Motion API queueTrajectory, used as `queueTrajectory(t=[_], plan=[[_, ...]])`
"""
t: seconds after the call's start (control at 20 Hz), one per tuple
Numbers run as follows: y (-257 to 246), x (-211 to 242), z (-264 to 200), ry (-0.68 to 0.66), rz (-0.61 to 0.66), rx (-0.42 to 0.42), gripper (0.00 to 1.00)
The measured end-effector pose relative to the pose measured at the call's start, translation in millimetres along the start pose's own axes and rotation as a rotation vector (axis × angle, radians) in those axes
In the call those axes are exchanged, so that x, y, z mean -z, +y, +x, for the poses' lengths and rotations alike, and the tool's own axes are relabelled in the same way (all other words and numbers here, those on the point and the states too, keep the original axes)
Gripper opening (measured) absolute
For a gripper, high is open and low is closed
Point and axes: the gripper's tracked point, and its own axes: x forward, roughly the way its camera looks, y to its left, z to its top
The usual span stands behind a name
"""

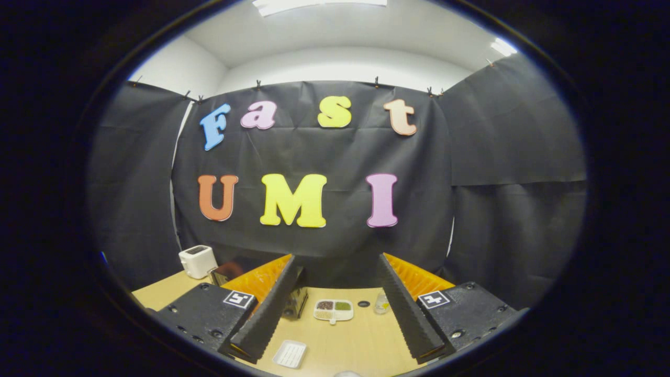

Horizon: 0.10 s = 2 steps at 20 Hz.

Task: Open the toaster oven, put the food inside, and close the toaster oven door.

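The claw [335, 303] is spread wide and grips nothing, held above the worktop [361, 340]. Between its fingers [267, 309] lie a divided food dish [333, 310] and a white tray [289, 353].

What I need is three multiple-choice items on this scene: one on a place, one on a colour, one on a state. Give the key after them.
1. Where is the divided food dish?
A. clamped in the fingers
B. on the table, seen between the fingers
C. on the floor

2. What colour is the toaster at the table's far corner?
A. white
B. red
C. green

3. What state is the gripper in?
A. shut on the dish
B. shut, empty
C. open, empty

Key: 1 B, the dish rests on the wood in the gap between the fingers; 2 A, its body is plainly white; 3 C, the fingers stand wide apart and touch nothing.
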Motion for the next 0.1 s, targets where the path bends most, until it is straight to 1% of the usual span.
queueTrajectory(t=[0.1], plan=[[0.1, 0.4, 3.9, 0.003, 0.003, -0.001, 0.99]])
